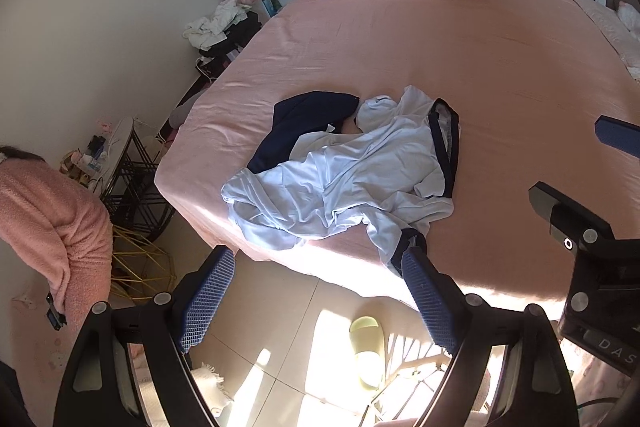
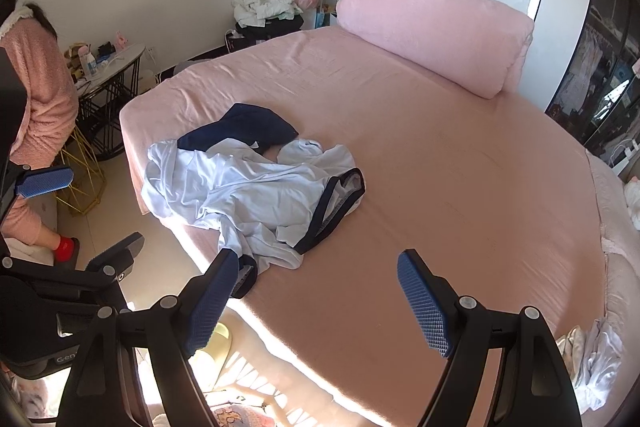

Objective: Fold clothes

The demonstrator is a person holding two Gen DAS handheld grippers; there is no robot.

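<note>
Garment: a crumpled pale blue soft-fabric top with dark navy trim [image 1: 340,179] lies bunched near the front edge of the wide pink-sheeted bed [image 1: 500,67]; we see it unfolded, a cuff trailing toward the edge
Beneath it: a dark navy cloth piece [image 1: 304,123] pokes out at the far side, partly covered
Left hand-held gripper [image 1: 318,289]: we hold it spread wide, nothing between its blue pads, just short of the bed edge
Right hand-held gripper [image 2: 318,291]: also spread and empty, above the sheet beside the trailing cuff
Risk: we judge a pinch could catch the sheet or both cloths together
Risk: pulling the cuff alone may drag the heap off the bed
</note>
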